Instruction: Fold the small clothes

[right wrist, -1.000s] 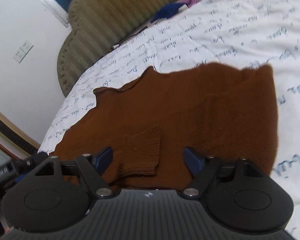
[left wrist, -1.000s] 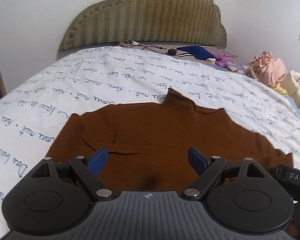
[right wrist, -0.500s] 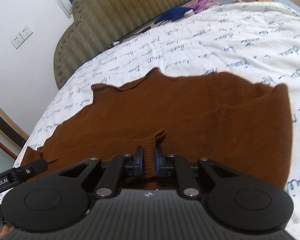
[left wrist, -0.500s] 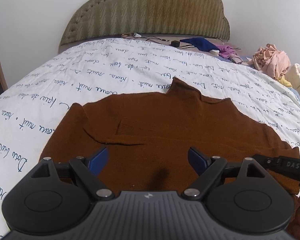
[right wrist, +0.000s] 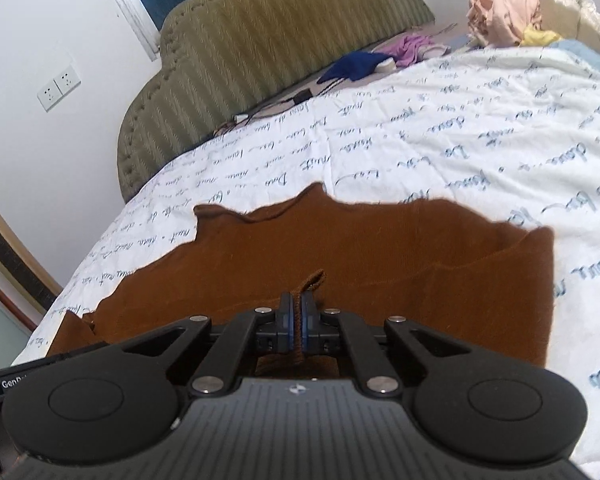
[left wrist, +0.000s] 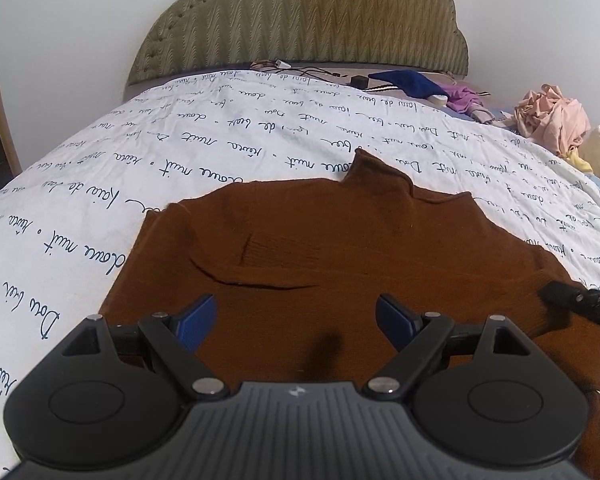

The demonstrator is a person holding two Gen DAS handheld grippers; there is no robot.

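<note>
on the bed [left wrist: 180, 152], right gripper [right wrist: 299, 322] clamping brown sweater [right wrist: 380, 248] cuff, apparently, left gripper [left wrist: 294, 316] wide open

1. My left gripper [left wrist: 296, 312] points forward and downward, with its jaws standing wide apart and nothing between the blue pads [left wrist: 196, 316].
2. In the left wrist view my right gripper's dark tip comes in from the 3 o'clock edge, aimed toward 9 o'clock.
3. My right gripper [right wrist: 298, 322] has its jaws pressed together, pinching a ribbed fold of the brown sweater [right wrist: 380, 252] between the pads [right wrist: 286, 322]; the pinched cuff sticks up toward 12 o'clock past the fingertips.
4. In the right wrist view my left gripper's black body shows at the 8 o'clock edge.
5. A fingertip shows at the 7 o'clock corner of that view.
</note>
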